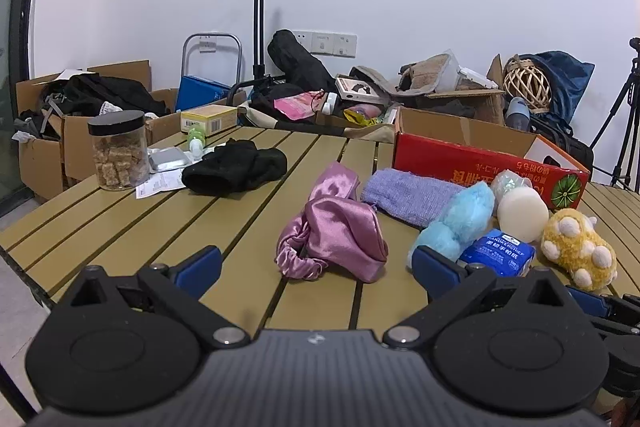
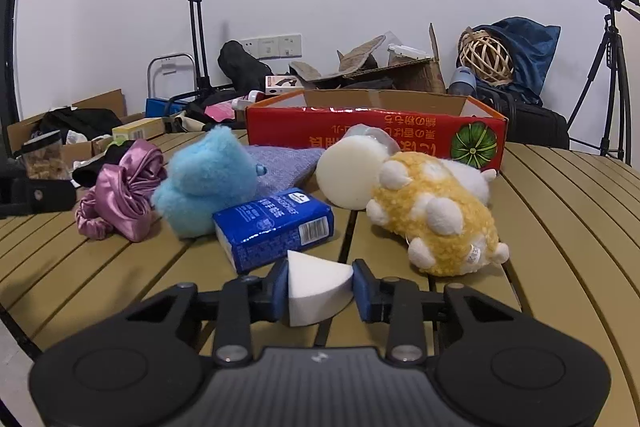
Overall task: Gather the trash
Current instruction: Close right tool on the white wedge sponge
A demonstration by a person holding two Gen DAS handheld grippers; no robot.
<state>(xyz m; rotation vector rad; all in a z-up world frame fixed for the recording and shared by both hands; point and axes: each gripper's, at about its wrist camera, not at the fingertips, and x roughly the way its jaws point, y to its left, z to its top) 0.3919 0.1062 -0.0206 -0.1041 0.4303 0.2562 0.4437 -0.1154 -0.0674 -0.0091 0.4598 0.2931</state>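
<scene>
My right gripper (image 2: 320,287) is shut on a white wedge-shaped sponge (image 2: 316,291), both blue pads pressed against its sides just above the slatted table (image 2: 160,267). Right behind it lies a blue tissue pack (image 2: 272,227), with a yellow plush toy (image 2: 436,215) to its right. My left gripper (image 1: 316,263) stands open over the table, nothing between its fingers; a pink satin bonnet (image 1: 336,235) lies just beyond it. A red cardboard box (image 2: 372,135) stands open at the back of the table.
A blue fluffy toy (image 2: 208,179), a purple knit pouch (image 1: 408,195) and a round white sponge (image 2: 352,175) crowd the middle. A black cloth (image 1: 236,167), a jar of brown cubes (image 1: 118,151) and a receipt lie at left. Boxes, bags and a tripod (image 2: 608,75) stand behind.
</scene>
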